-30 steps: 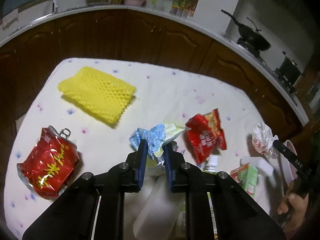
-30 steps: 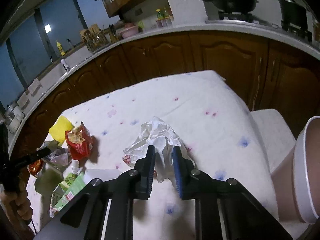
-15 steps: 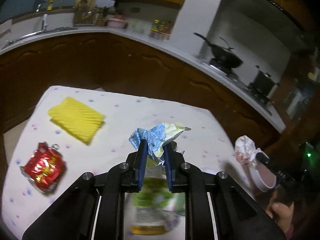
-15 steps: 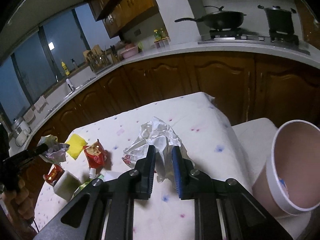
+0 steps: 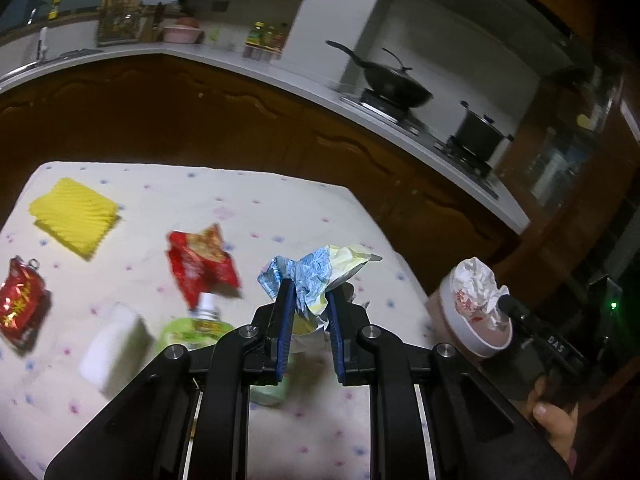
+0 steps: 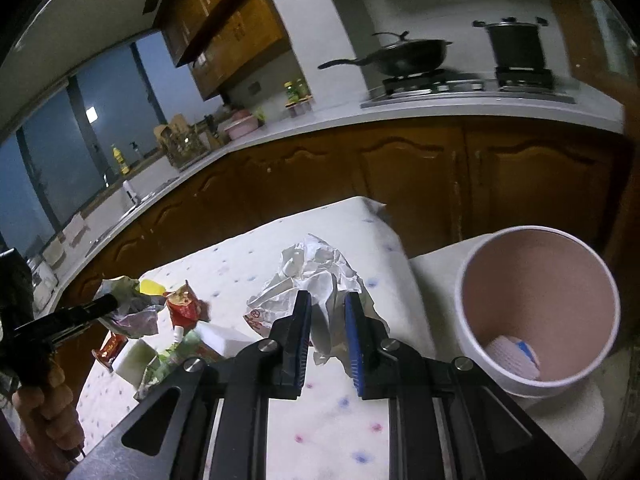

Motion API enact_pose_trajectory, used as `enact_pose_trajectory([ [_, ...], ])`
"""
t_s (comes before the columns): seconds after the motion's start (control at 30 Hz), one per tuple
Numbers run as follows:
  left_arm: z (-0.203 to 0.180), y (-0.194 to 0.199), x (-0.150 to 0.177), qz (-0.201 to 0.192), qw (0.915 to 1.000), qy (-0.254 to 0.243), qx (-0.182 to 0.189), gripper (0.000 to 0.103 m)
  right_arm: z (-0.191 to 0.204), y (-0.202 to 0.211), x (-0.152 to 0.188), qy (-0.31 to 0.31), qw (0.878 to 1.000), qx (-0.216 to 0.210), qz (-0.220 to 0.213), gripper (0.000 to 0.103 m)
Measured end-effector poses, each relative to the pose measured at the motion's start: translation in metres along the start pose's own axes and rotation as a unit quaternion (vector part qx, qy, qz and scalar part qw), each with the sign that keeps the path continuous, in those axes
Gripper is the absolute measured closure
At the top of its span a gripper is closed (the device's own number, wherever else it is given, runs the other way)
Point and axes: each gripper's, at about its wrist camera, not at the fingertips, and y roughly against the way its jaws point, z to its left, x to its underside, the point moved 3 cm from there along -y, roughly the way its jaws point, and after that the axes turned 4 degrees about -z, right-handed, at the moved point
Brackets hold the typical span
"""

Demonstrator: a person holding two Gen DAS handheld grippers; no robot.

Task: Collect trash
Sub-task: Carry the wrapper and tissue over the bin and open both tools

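Observation:
My left gripper (image 5: pixel 308 300) is shut on a crumpled blue and yellow wrapper (image 5: pixel 316 270) and holds it above the table's right part. My right gripper (image 6: pixel 326 304) is shut on a crumpled white paper wrapper (image 6: pixel 316 276), held above the table edge, left of the pink bin (image 6: pixel 538 308). In the left wrist view the white wrapper (image 5: pixel 478 288) hangs over the bin (image 5: pixel 476 338). The bin holds a white and blue piece (image 6: pixel 512 354) at its bottom.
On the flowered tablecloth (image 5: pixel 240 208) lie a yellow foam sheet (image 5: pixel 74 212), a crushed red can (image 5: pixel 20 306), a red snack bag (image 5: pixel 202 260), a white block (image 5: pixel 112 346) and a green bottle (image 5: pixel 200 330). Wooden cabinets (image 6: pixel 440 176) and a stove with pans stand behind.
Both grippers have swung right toward the bin with their wrappers. The white wrapper is now beside the bin's opening, and the bin's inside shows.

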Motion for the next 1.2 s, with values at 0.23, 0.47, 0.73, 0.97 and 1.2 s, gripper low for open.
enact_pose_trajectory([
  [0.23, -0.041, -0.009, 0.008, 0.008, 0.9995, -0.020, 0.025, 0.088, -0.029, 0.027, 0.006, -0.017, 1.000, 0.021, -0.011, 0.086],
  [0.47, -0.086, -0.025, 0.012, 0.018, 0.9974, -0.042, 0.055, 0.088, -0.064, 0.049, 0.006, -0.031, 0.998, 0.048, -0.022, 0.086],
  [0.73, -0.136, -0.046, 0.016, 0.031, 0.9935, -0.066, 0.088, 0.088, -0.096, 0.065, 0.005, -0.047, 0.996, 0.071, -0.031, 0.086],
  [0.97, -0.176, -0.066, 0.015, 0.041, 0.9888, -0.083, 0.117, 0.088, -0.121, 0.071, 0.004, -0.056, 0.994, 0.088, -0.035, 0.086],
  [1.2, -0.218, -0.102, 0.023, 0.068, 0.9827, -0.102, 0.139, 0.088, -0.150, 0.071, 0.001, -0.072, 0.992, 0.102, -0.037, 0.086],
])
